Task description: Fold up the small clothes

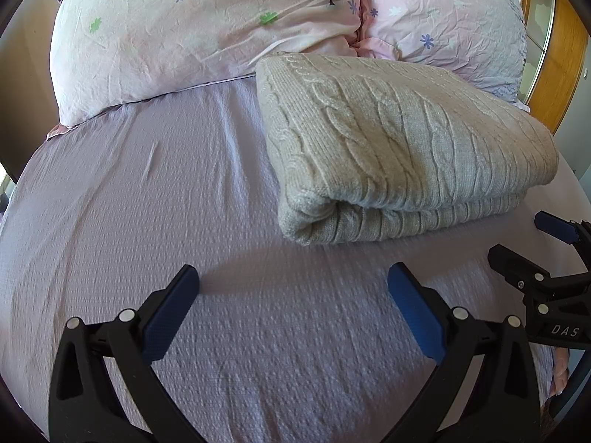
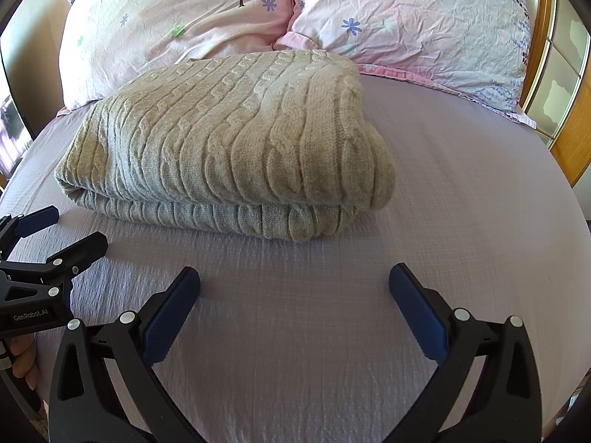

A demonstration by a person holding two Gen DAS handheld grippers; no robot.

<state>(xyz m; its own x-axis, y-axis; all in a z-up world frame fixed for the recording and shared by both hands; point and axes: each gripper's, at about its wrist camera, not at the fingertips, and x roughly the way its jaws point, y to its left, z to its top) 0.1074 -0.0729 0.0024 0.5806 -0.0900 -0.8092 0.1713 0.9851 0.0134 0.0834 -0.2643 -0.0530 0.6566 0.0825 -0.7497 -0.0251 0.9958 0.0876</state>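
A beige-grey cable-knit sweater [image 1: 399, 140] lies folded into a thick rectangular bundle on the lilac textured bedsheet [image 1: 155, 229], its layers stacked one upon another and a rounded fold facing the cameras. Its far edge touches the two pale pink flower-printed pillows [image 1: 192, 33] that stand side by side at the head of the bed. In the right wrist view the same sweater [image 2: 229, 140] sits in the middle of the sheet [image 2: 461, 192], with the pillows [image 2: 406, 26] behind it.

The left claw [image 1: 293, 277] hovers just short of the bundle's near edge, its black arms with blue pads spread wide, gripping nothing. The right claw [image 2: 294, 277] is likewise spread wide and empty, near the sweater's front fold but apart from it. Each claw shows at the edge of the other's view, beside the bundle: the right one [image 1: 524, 236] and the left one [image 2: 70, 229], both parted. An orange wooden frame [image 1: 561, 74] stands to the right of the pillows.
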